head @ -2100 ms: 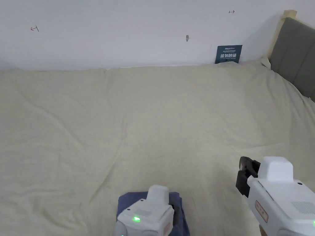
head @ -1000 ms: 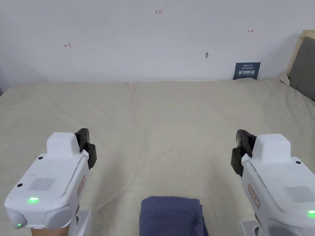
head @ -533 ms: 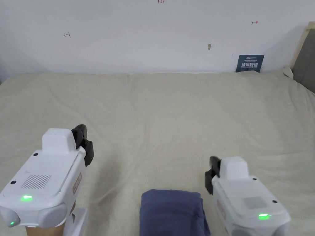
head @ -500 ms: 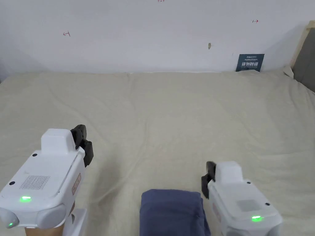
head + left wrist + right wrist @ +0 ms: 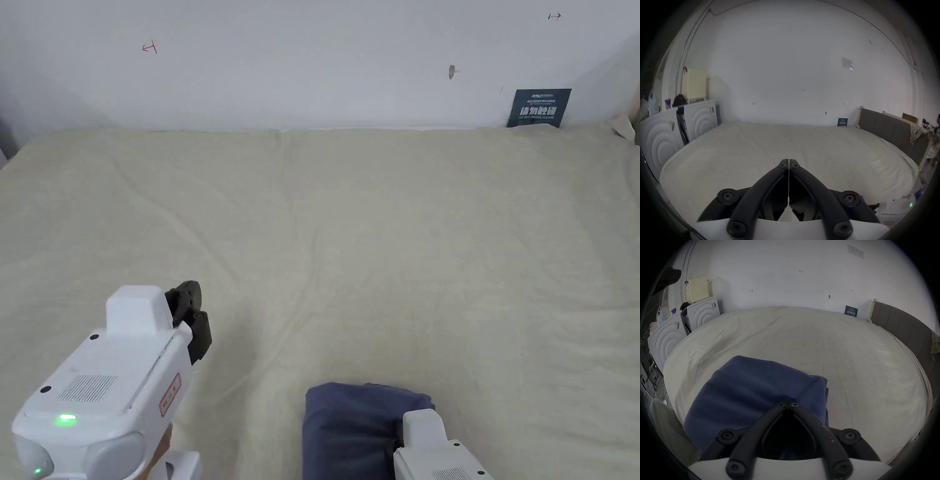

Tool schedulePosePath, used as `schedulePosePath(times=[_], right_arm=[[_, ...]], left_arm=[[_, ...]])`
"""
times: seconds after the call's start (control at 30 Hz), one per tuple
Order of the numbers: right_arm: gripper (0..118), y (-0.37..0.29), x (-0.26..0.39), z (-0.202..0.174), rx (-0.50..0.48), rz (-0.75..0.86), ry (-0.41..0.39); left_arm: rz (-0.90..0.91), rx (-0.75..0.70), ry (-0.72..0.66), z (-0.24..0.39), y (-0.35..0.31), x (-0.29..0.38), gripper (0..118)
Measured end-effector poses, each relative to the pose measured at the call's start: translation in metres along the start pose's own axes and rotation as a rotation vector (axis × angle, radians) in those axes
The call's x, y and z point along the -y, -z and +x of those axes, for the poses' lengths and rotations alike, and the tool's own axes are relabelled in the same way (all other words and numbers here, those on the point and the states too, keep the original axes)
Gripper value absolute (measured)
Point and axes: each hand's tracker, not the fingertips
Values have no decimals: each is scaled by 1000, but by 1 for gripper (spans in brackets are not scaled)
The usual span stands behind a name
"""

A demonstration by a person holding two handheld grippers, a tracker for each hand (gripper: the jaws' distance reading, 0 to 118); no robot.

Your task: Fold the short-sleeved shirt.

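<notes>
The navy shirt (image 5: 347, 425) lies folded into a small thick rectangle on the cream bed sheet (image 5: 375, 237), near the front edge. In the right gripper view the shirt (image 5: 753, 386) lies directly under my right gripper (image 5: 788, 400), whose jaws are shut tip to tip and rest on the shirt's right part. In the head view my right gripper (image 5: 398, 437) sits at the shirt's right edge, its jaws mostly hidden by its white body. My left gripper (image 5: 187, 294) hovers over bare sheet to the left of the shirt. Its jaws are shut with nothing held (image 5: 788, 160).
The bed runs back to a white wall, where a small blue sign (image 5: 539, 107) leans. A grey headboard (image 5: 899, 327) borders the right side. White round-fronted appliances (image 5: 700, 120) stand off the bed's left edge.
My right gripper has come down and leftward from mid-air onto the shirt's right part. My left gripper, which was on the shirt 2.1 s ago, now stays raised at the left.
</notes>
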Motion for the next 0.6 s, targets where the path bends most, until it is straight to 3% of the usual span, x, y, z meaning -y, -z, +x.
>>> schedulePosePath(times=[0.1,0.13,0.17,0.2,0.23,0.3,0.5,0.6], right_arm=[[1,2,4,7,-19,1,59],[1,2,7,8,-21,11,77],[1,2,9,7,-23,20,87],[1,-1,11,6,-21,28,79],[1,-1,12,4,-16,33,64],[1,-1,11,3,-10,37,39],[1,-1,11,6,-23,35,35],[1,-2,11,7,-27,36,28]], left_arm=[[-105,68,-99,1,11,15,4],[-147,83,-144,2,16,22,14],[-197,107,-179,3,21,29,30],[-260,140,-215,4,27,38,61],[-334,171,-246,6,33,47,84],[-451,201,-266,14,43,65,111],[-709,290,-353,32,79,117,108],[-815,354,-466,33,98,137,87]])
